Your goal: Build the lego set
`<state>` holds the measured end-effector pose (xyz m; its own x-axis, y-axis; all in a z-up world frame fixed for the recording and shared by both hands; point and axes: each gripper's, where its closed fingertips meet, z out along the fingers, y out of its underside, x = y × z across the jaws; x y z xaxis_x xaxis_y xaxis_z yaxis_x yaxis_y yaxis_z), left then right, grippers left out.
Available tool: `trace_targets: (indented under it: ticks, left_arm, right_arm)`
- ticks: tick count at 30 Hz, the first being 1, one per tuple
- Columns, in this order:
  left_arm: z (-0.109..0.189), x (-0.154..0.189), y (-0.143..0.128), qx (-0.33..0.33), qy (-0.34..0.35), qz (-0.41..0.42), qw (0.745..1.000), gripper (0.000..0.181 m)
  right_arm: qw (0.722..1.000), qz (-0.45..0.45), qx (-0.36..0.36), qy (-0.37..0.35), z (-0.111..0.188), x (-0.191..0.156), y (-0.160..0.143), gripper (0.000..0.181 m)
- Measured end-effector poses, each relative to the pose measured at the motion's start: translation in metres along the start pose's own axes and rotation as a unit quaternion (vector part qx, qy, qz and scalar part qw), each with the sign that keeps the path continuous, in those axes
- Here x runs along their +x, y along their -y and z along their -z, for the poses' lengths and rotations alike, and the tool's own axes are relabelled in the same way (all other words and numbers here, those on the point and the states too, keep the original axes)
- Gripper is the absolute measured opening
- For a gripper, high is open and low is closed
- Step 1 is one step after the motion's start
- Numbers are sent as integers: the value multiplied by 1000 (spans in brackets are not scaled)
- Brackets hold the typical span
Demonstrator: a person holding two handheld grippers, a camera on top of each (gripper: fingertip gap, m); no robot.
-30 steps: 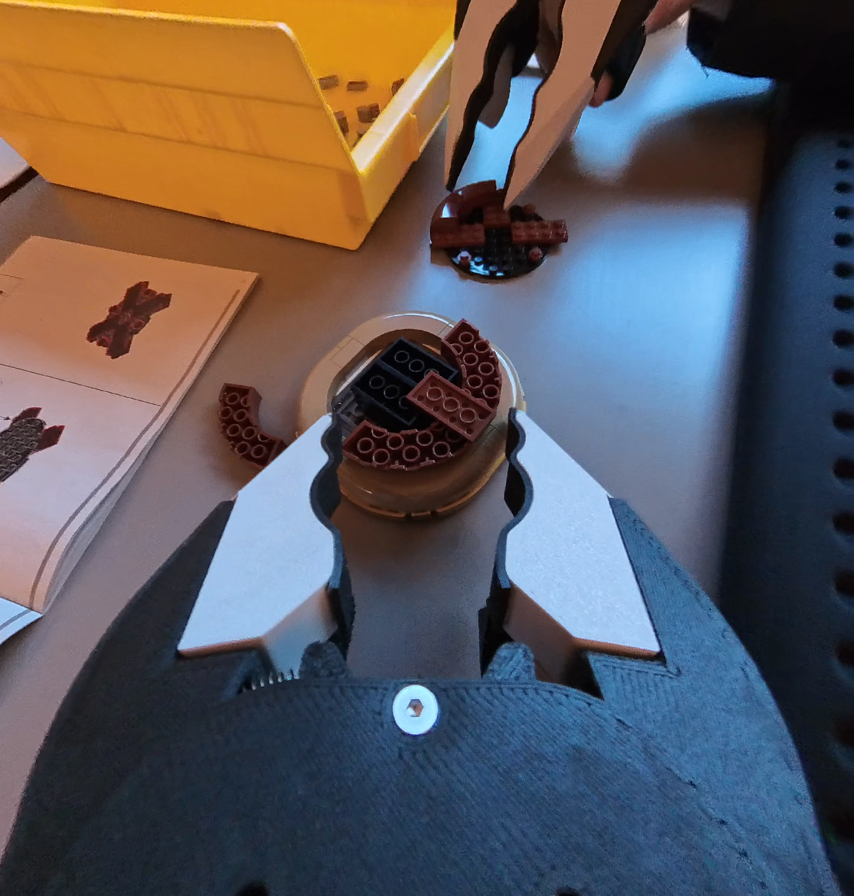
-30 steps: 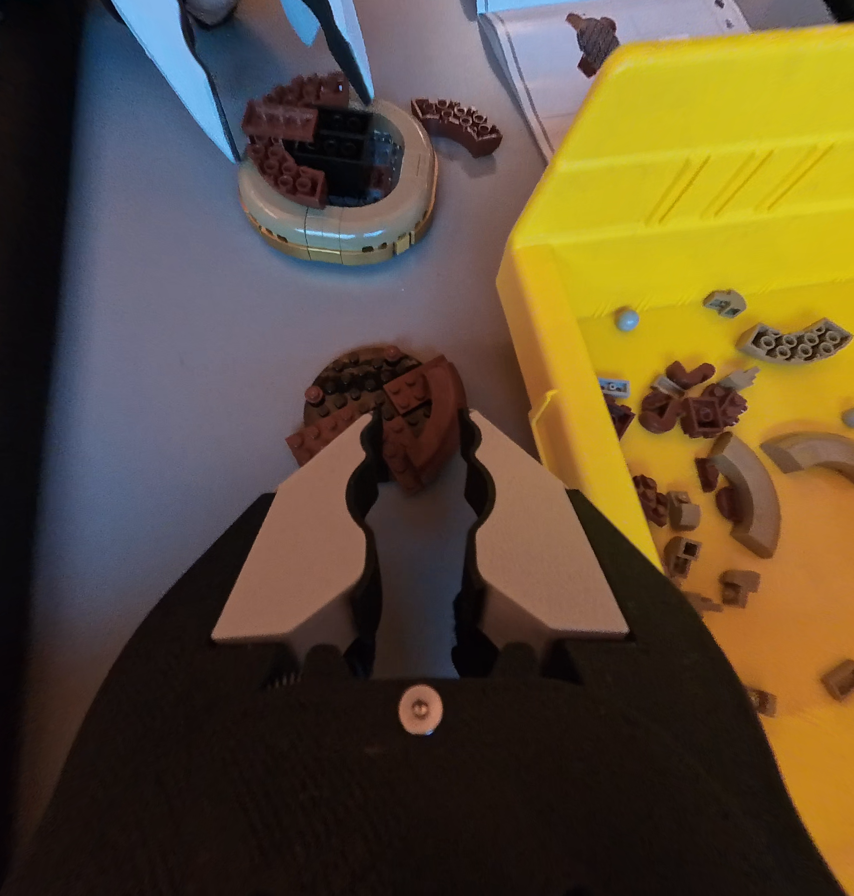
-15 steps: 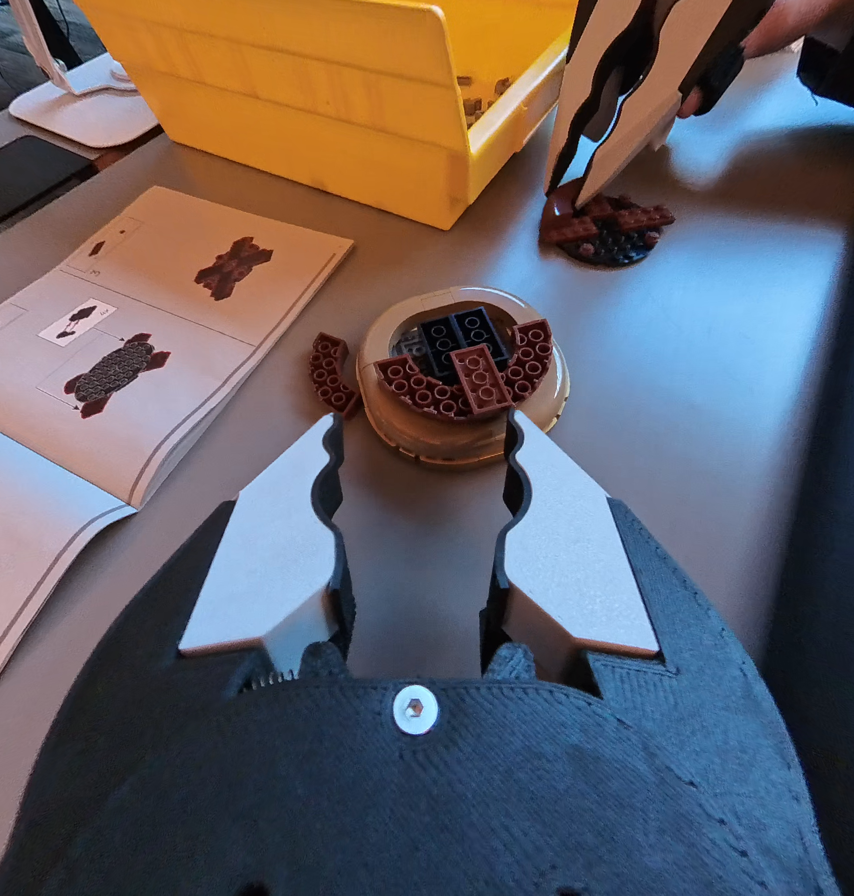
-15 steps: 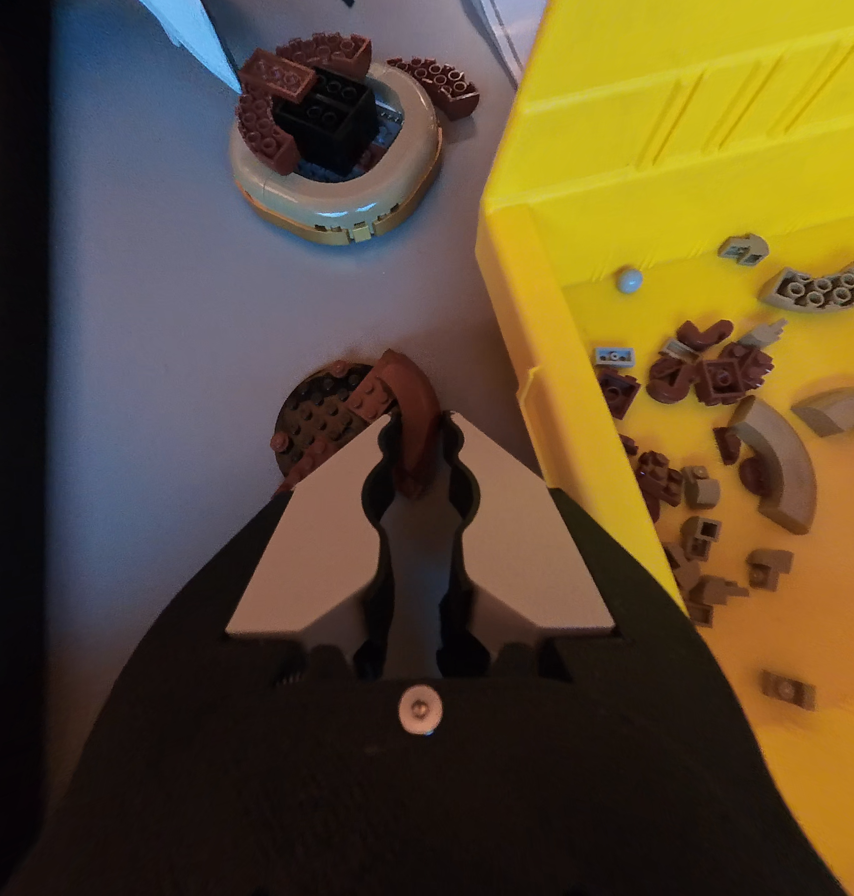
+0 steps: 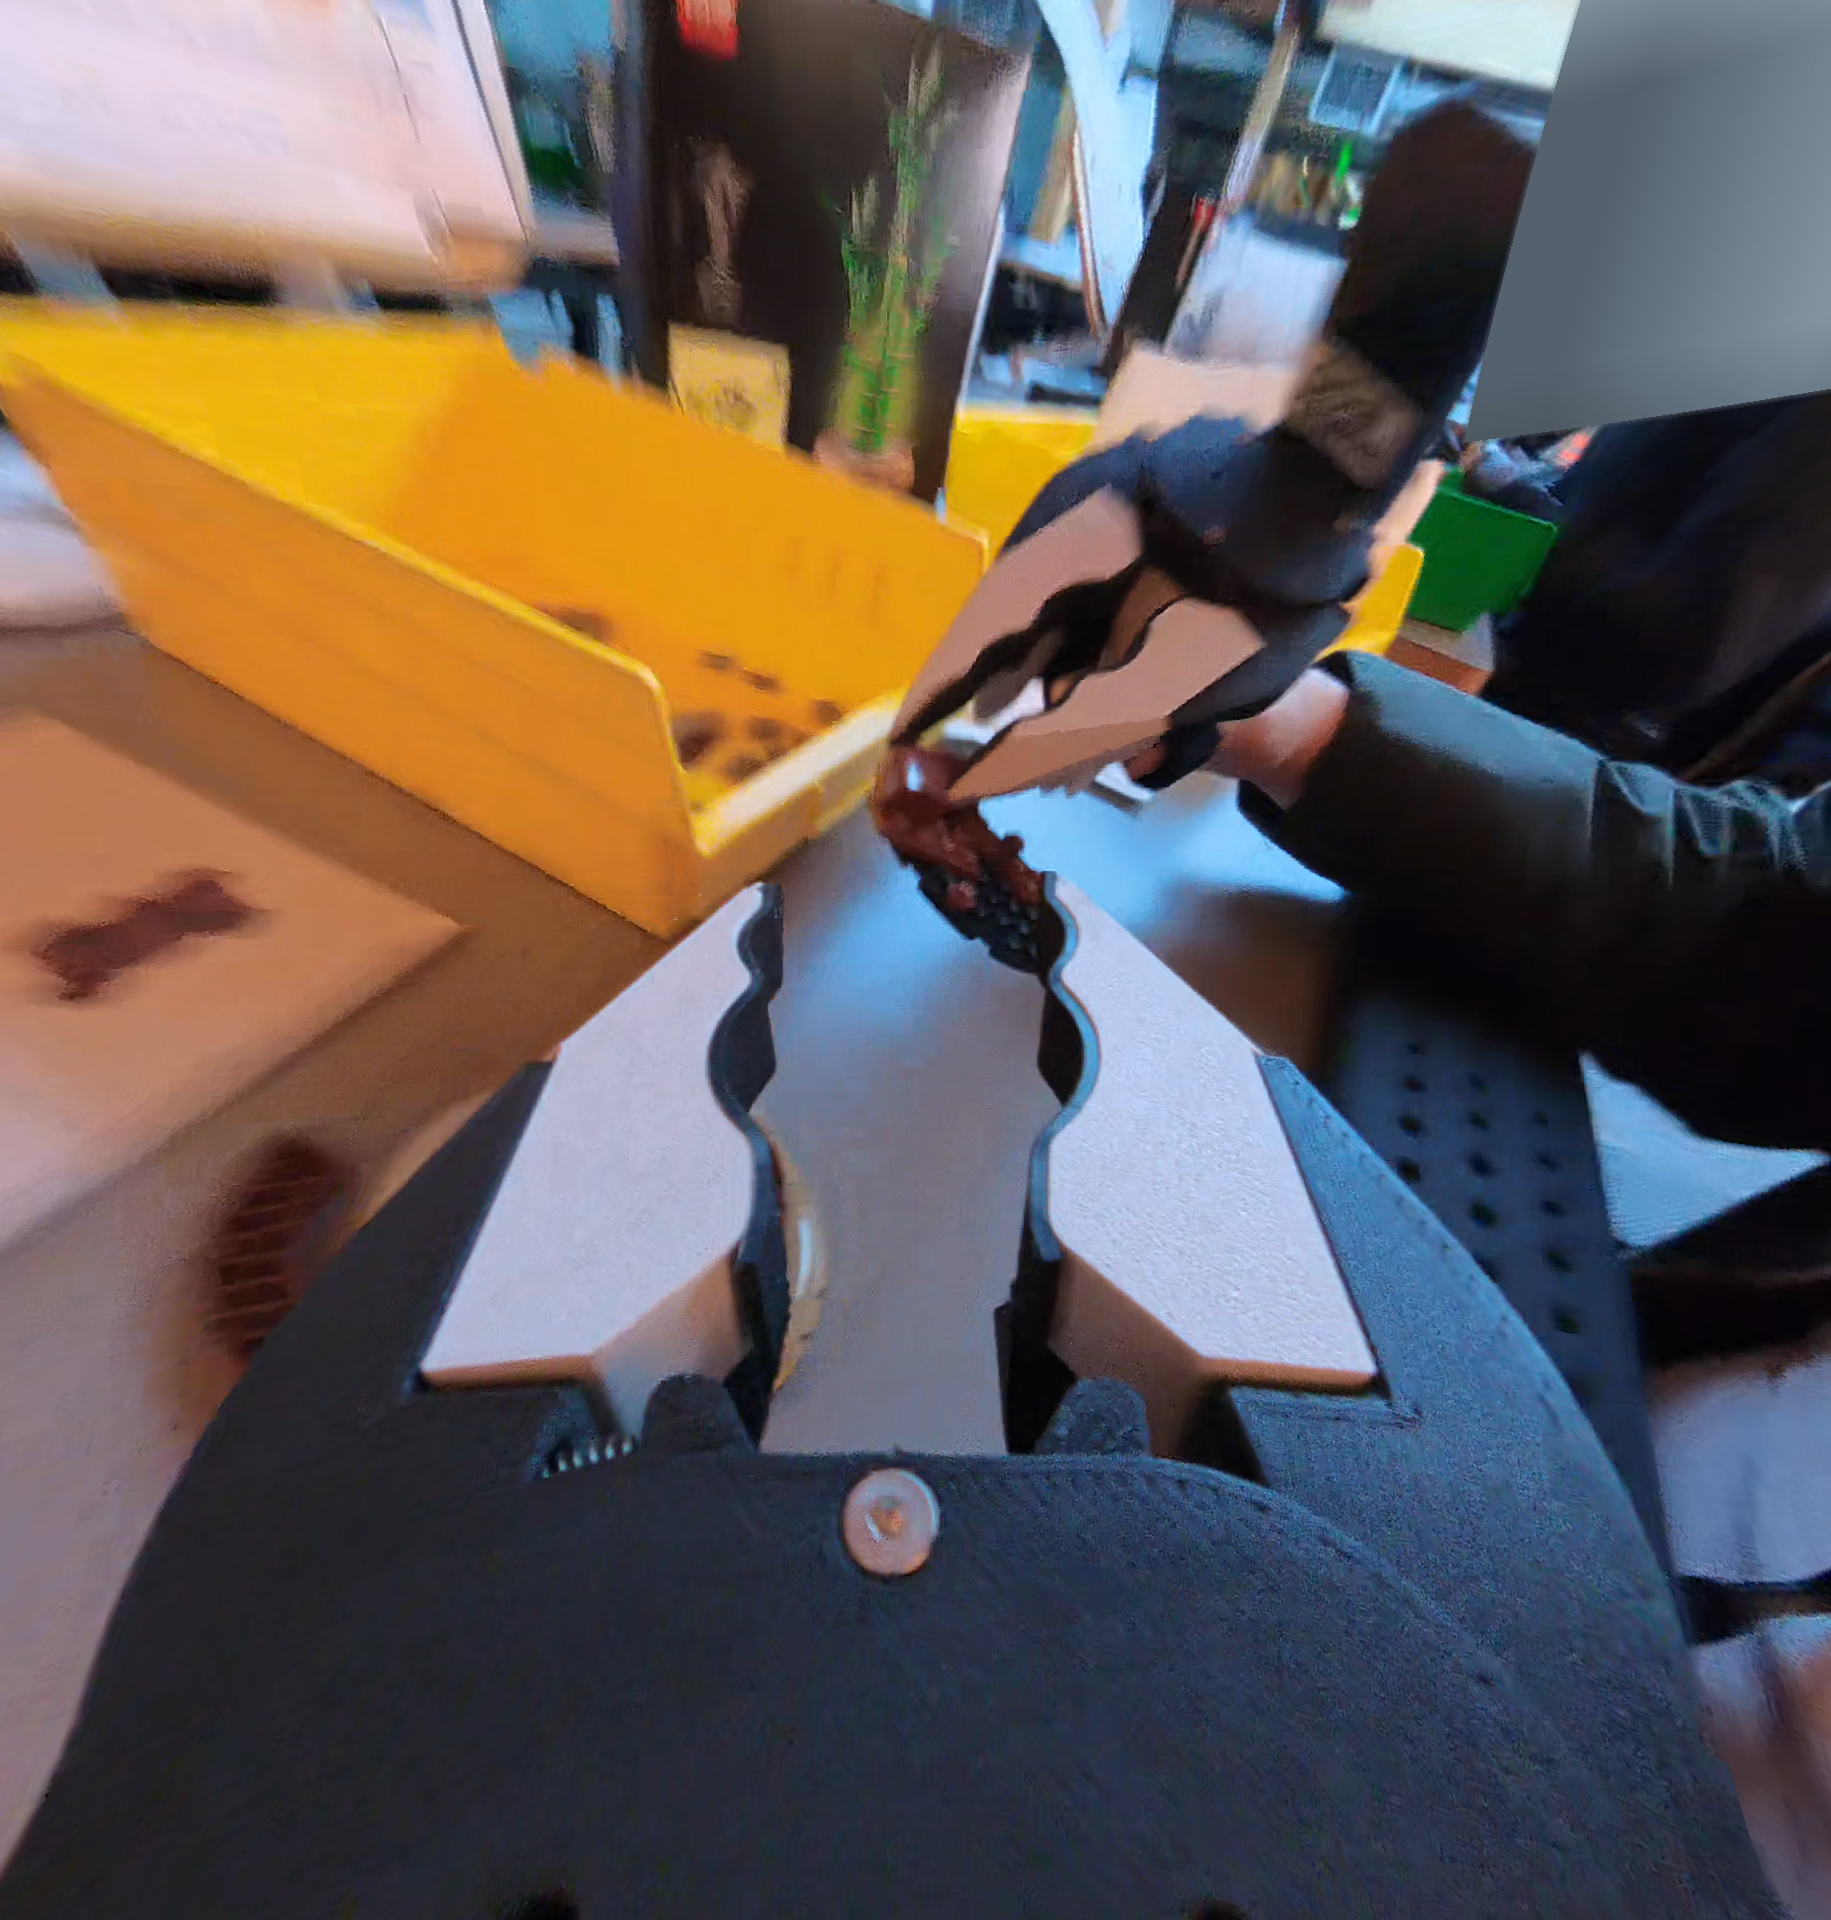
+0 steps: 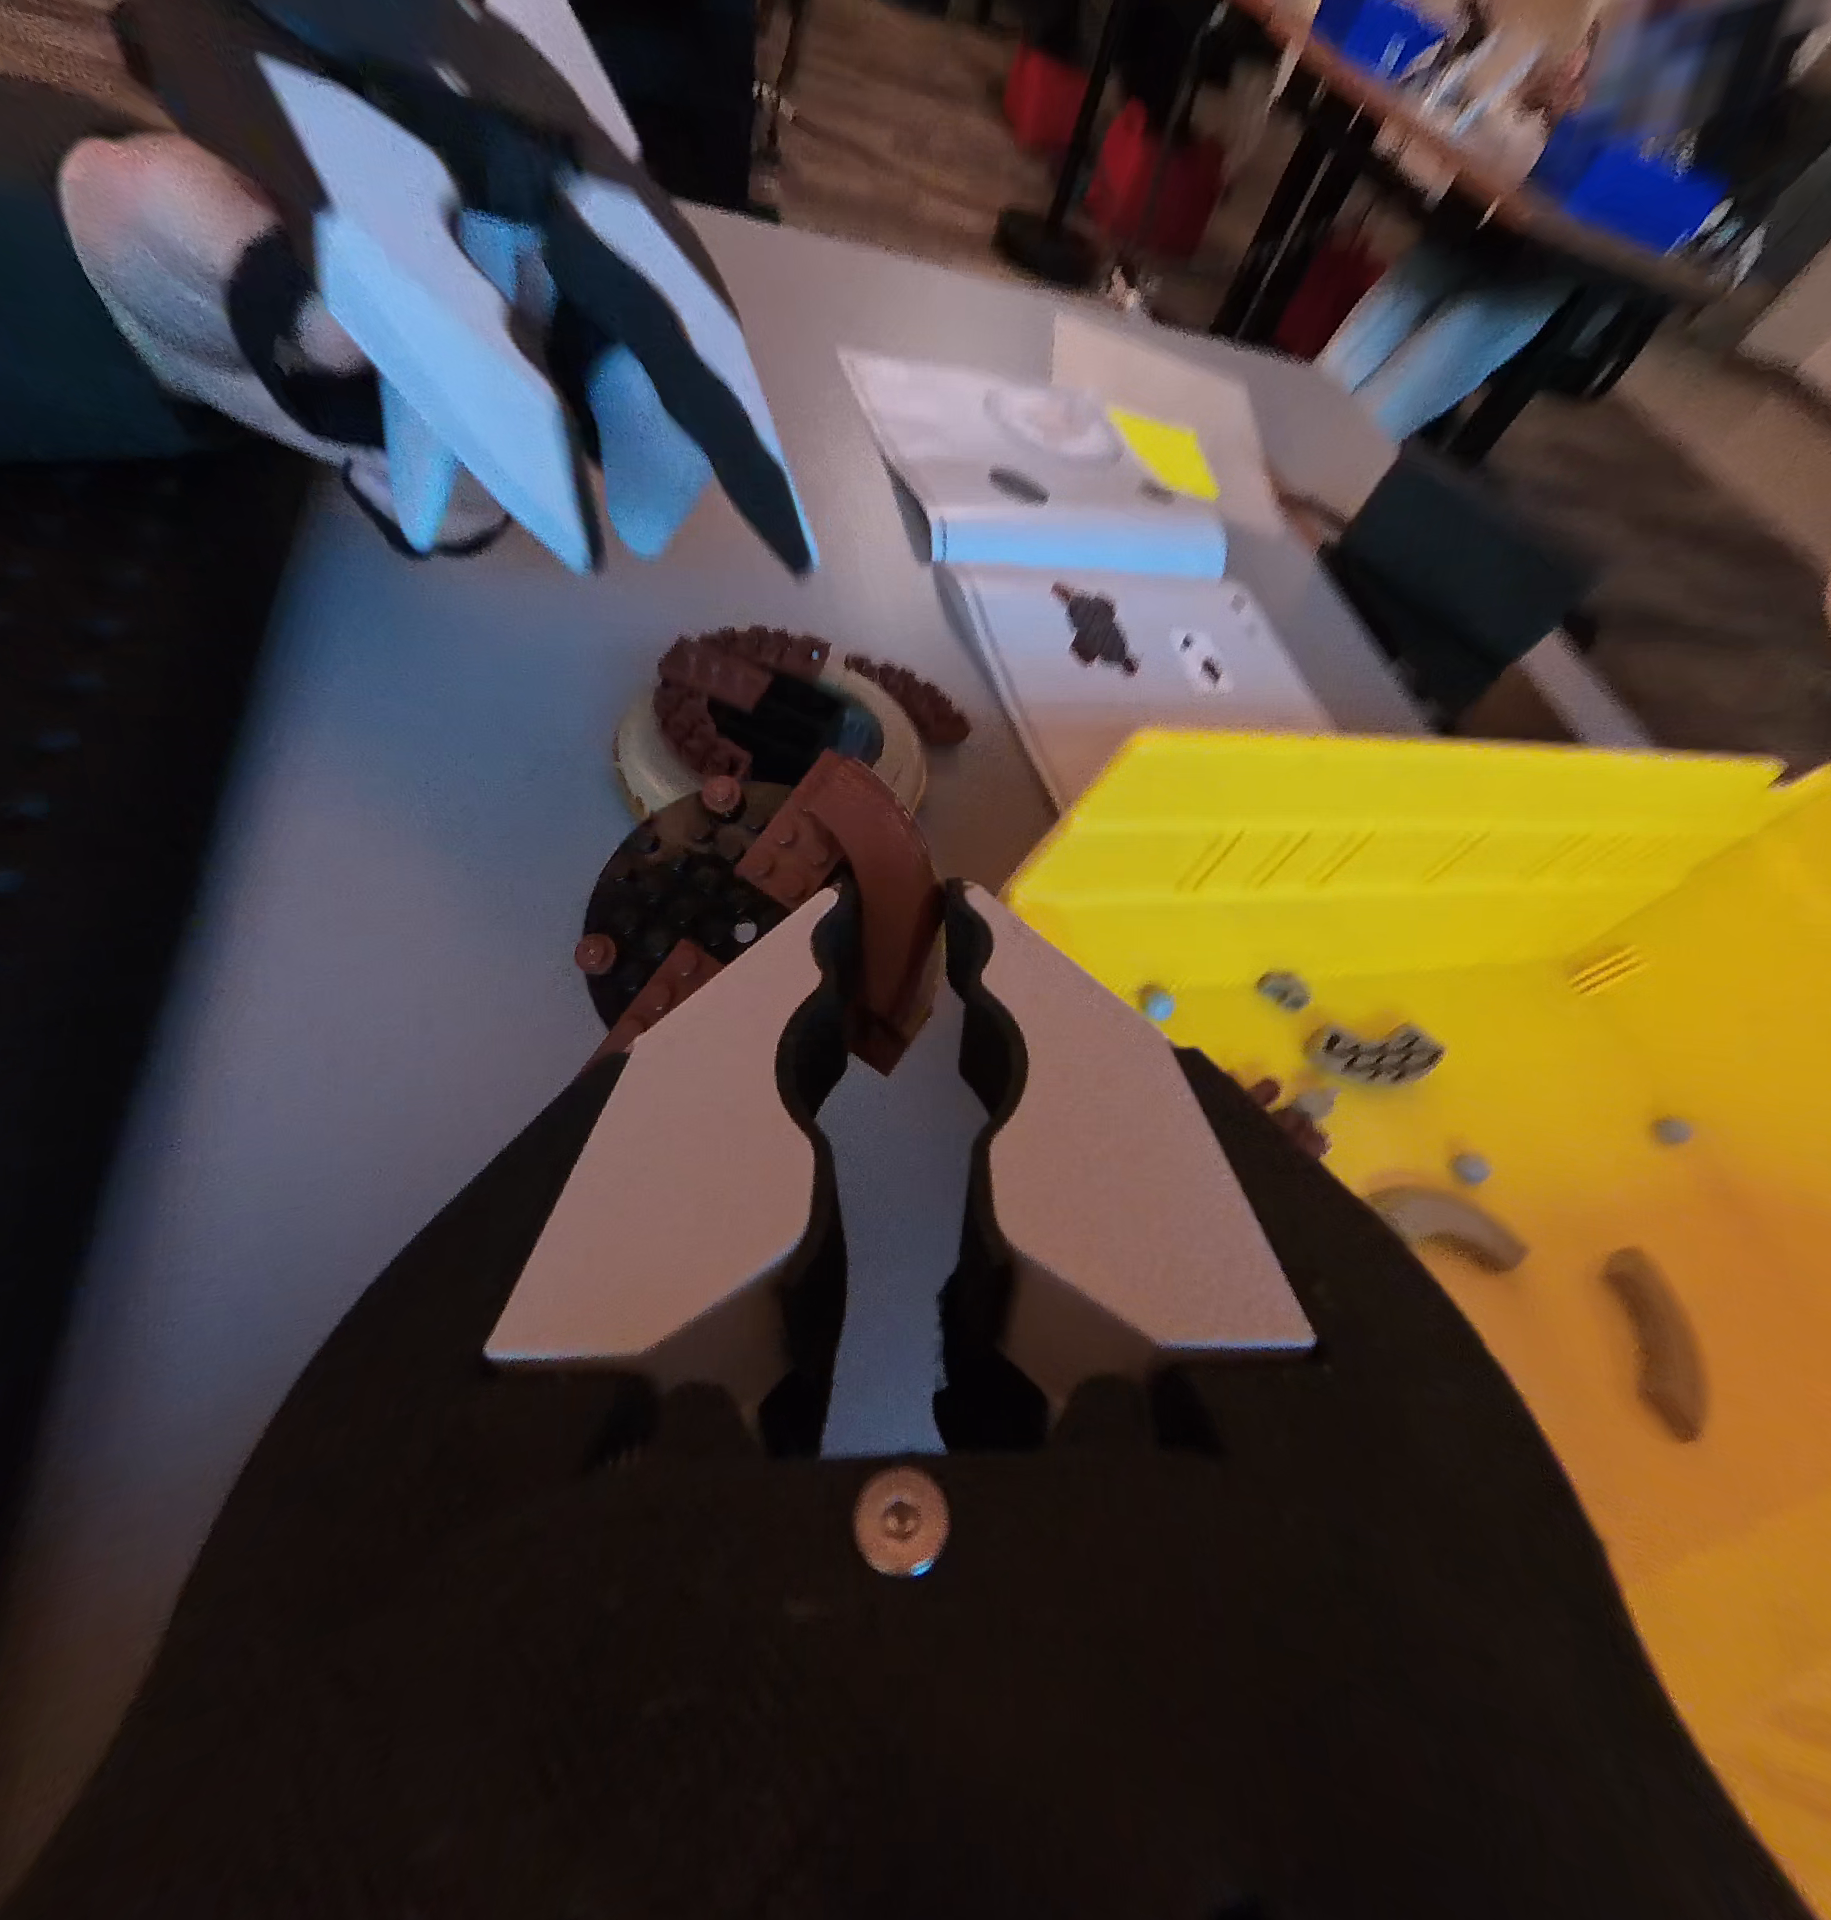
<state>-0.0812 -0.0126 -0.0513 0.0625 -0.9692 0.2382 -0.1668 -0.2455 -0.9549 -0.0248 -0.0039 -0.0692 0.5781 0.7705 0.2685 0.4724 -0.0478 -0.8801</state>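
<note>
My right gripper [image 6: 895, 914] is shut on the brown curved brick [image 6: 890, 862] of a round black plate [image 6: 672, 914] with brown pieces, and holds the plate tilted above the grey table. In the left wrist view this plate [image 5: 968, 873] hangs from the right gripper [image 5: 926, 758], just past my left gripper's right fingertip. My left gripper [image 5: 906, 914] is open and empty, raised over the table; it also shows in the right wrist view [image 6: 687, 566]. The tan ring with black and brown bricks [image 6: 776, 717] lies on the table beyond the plate; only its rim [image 5: 802, 1247] shows between the left fingers.
A yellow bin [image 6: 1513, 987] with several loose brown and tan pieces stands to the right of the plate; it also shows in the left wrist view [image 5: 454, 582]. An open instruction booklet [image 6: 1129, 644] lies behind it. A loose brown curved brick [image 6: 911, 691] lies beside the tan ring. A person's dark sleeve [image 5: 1513, 862] is at the right.
My right gripper has lifted the round plate off the table and tilted it. My left gripper has risen away from the tan ring and now points towards the plate, still open.
</note>
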Motion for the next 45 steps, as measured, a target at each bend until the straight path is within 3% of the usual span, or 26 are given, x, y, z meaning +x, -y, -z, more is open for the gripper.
trace_targets:
  ticks: [2,5,11,19,24,27,31,34,37,39,42,45]
  left_arm:
    - [-15,-1,-7,-33,-2,26,999,53]
    - [-30,3,2,-15,-38,91,995,53]
    - [-47,16,-1,-34,-134,172,975,9]
    - [-54,10,-20,-128,-125,142,974,8]
    - [-46,11,-7,-85,-143,180,970,7]
    - [-43,12,-14,-86,-140,196,967,7]
    - [-39,13,-17,-91,-147,209,963,7]
    - [-41,-3,-30,-117,-91,178,973,7]
    - [-38,16,-10,-69,-173,240,953,6]
    - [-38,16,-10,-69,-165,225,958,6]
    - [-37,16,-13,-71,-163,198,964,7]
    - [-34,19,-9,-54,-188,216,957,6]
  right_arm:
    - [999,31,22,-24,3,0,13,13]
    - [995,73,46,-48,6,-4,27,13]
    - [988,122,57,-81,5,-6,35,13]
    - [983,161,10,-85,-5,-6,17,14]
    - [986,134,28,-93,-5,-6,32,13]
    - [988,131,21,-83,-10,-10,30,13]
    - [996,72,33,-42,-15,-16,28,13]
    - [997,24,77,-4,-10,-23,40,13]
    - [994,6,104,-25,2,-12,53,13]
    - [989,-75,124,1,5,-6,51,13]
    - [943,-249,191,107,15,-1,56,13]
    - [870,-361,262,208,34,5,68,13]
